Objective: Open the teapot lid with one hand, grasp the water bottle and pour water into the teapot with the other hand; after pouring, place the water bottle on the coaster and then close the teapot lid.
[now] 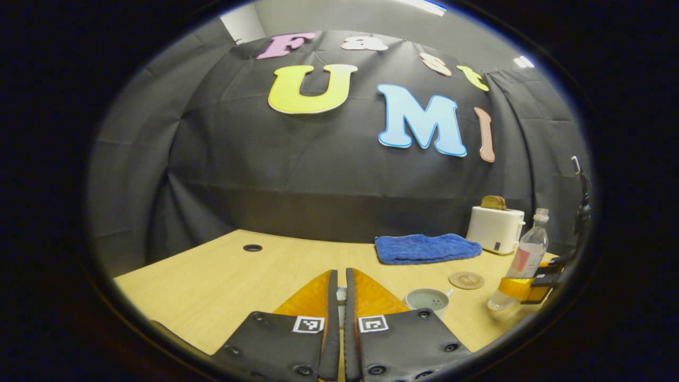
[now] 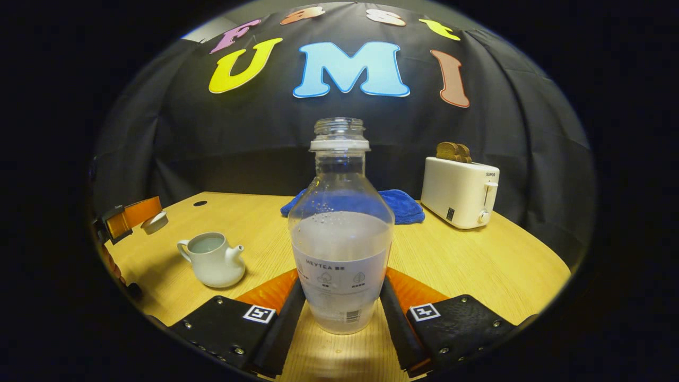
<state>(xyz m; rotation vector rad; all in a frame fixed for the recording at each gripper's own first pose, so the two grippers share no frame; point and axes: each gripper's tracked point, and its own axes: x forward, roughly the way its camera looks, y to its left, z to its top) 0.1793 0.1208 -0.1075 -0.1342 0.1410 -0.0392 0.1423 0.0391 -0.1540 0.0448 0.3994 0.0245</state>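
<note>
At centre frame in the right gripper view, the water bottle (image 2: pixel 339 233) is clear with a white label band and cloudy pale water. The teapot (image 2: pixel 212 260), lower left, is plain white. The surface (image 2: pixel 477 265) is light yellow wood grain. Behind lies a bright blue towel (image 2: pixel 406 207); right of it, a cream-white toaster (image 2: pixel 460 192) holding brown toast (image 2: pixel 453 151). In the left gripper view, lower right, the coaster (image 1: pixel 466 280) is tan.

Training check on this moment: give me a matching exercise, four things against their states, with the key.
Things:
1. teapot
2. water bottle
3. coaster
4. teapot lid

States:
A. nothing on it
B. stands open on the table
C. clamped by the right gripper
D. clamped by the left gripper

Pairs: 1-B, 2-C, 3-A, 4-D
</note>
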